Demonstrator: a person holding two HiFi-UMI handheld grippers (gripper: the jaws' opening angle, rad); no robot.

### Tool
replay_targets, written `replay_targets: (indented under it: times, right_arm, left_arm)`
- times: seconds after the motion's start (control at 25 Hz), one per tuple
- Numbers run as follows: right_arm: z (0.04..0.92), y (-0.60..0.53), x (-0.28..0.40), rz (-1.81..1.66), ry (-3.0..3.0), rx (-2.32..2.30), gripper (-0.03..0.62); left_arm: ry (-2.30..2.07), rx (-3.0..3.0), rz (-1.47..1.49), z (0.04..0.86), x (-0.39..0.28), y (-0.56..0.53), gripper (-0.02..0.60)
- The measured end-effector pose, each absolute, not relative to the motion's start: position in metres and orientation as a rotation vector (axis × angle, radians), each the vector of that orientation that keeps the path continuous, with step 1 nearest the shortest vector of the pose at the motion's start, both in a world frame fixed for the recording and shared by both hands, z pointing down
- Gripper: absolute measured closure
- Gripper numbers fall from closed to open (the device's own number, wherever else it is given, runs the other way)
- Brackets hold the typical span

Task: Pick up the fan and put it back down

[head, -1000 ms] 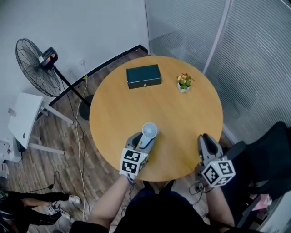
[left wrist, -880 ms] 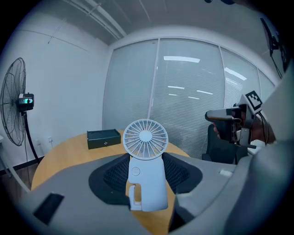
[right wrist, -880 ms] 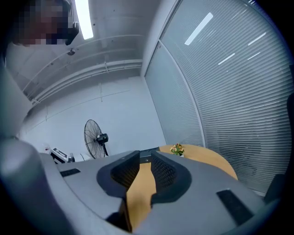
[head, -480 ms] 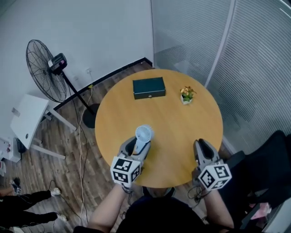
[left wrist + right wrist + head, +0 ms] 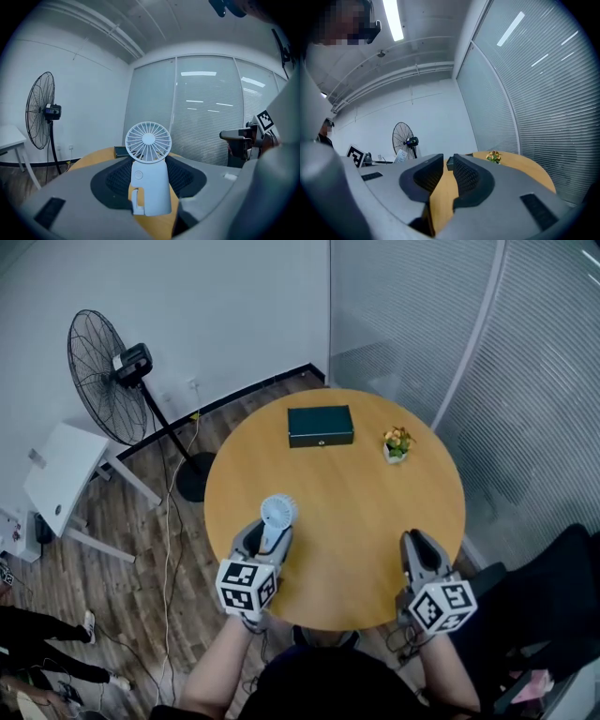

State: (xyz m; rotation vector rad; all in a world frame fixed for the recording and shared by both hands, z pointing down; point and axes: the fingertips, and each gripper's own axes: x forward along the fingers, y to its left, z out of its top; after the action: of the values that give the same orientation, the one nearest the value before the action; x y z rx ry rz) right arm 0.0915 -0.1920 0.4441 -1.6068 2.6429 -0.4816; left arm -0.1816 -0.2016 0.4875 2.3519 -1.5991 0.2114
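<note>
Left gripper view: your left gripper [image 5: 150, 180] holds the fan [image 5: 149, 168] at wide opening, its long axis upright between the fingers [image 5: 115, 176], table [image 5: 91, 158] below them.

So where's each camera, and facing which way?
Head view: on the person's head, steeply down onto the round table; forearms, left claw, right claw show.
Left gripper view: on the left claw, facing the glass wall; jaws hold the small fan.
Right gripper view: on the right claw, facing across the table; empty jaws just closing.
Both gripper views share the standing fan.
</note>
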Motion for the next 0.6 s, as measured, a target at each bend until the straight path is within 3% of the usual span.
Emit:
replay_targets:
  times: [0.6]
  right_arm:
    - [0.459, -0.198, 0.095, -0.543, 2.605, -1.728, 0.531]
  left_arm:
    - [-1.550, 2.263, 0.330, 0.550, -0.207, -0.234, 0.365]
